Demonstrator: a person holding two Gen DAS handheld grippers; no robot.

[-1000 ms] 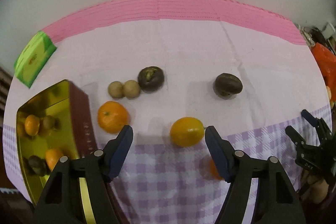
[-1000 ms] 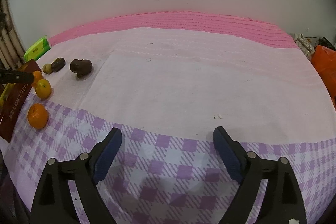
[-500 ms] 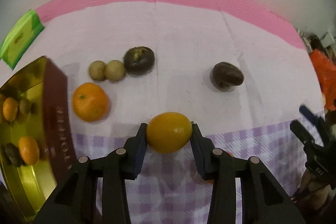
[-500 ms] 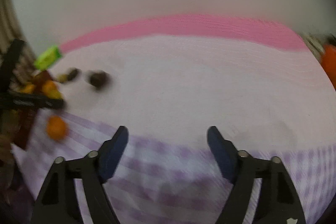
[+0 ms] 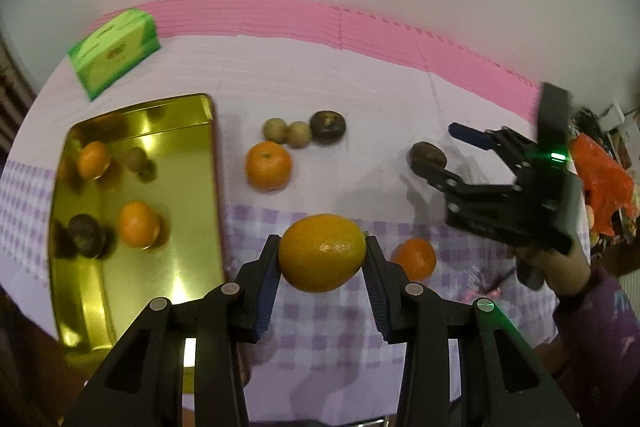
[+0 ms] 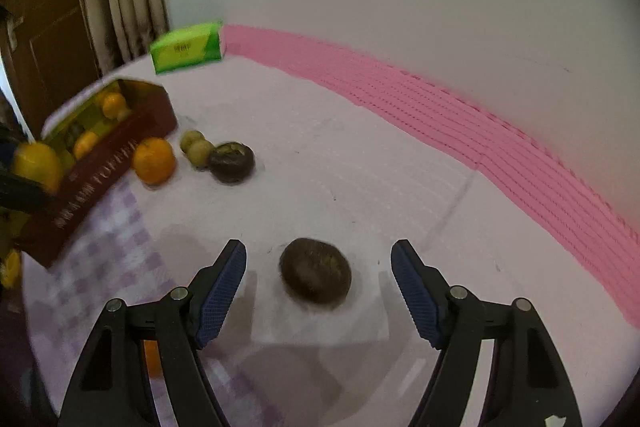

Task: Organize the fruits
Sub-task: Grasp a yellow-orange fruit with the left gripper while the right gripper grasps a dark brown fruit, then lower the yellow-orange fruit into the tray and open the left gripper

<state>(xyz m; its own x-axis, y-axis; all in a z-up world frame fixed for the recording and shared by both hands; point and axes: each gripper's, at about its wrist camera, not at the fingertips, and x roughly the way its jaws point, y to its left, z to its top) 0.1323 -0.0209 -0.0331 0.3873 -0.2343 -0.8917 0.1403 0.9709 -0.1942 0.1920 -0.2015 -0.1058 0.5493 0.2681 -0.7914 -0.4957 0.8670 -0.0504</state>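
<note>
A: Left gripper (image 5: pixel 322 259) is clamping the yellow citrus (image 5: pixel 322 251), both pads pressing its sides, fruit lifted clear of the cloth. Gold tin (image 5: pixel 208 115) is lying just left of it, already holding two oranges and some dark fruit.

B: So what's the carry needing?

A: Keeping the squeeze steady, clearing the tin's near-right wall before lowering, and aiming for the bare gold patch near the front so it isn't knocking the orange in the tin (image 5: pixel 138 223).

B: Right side?

A: Right gripper (image 6: pixel 318 289) is closing, jaws roughly half-wide, the dark round fruit (image 6: pixel 315 275) sitting between the pads but not touched yet.

B: Tip there?

A: Centring on it, going lower so the pads are meeting its widest part; it's round and probably rolling if nudged off-centre.
</note>
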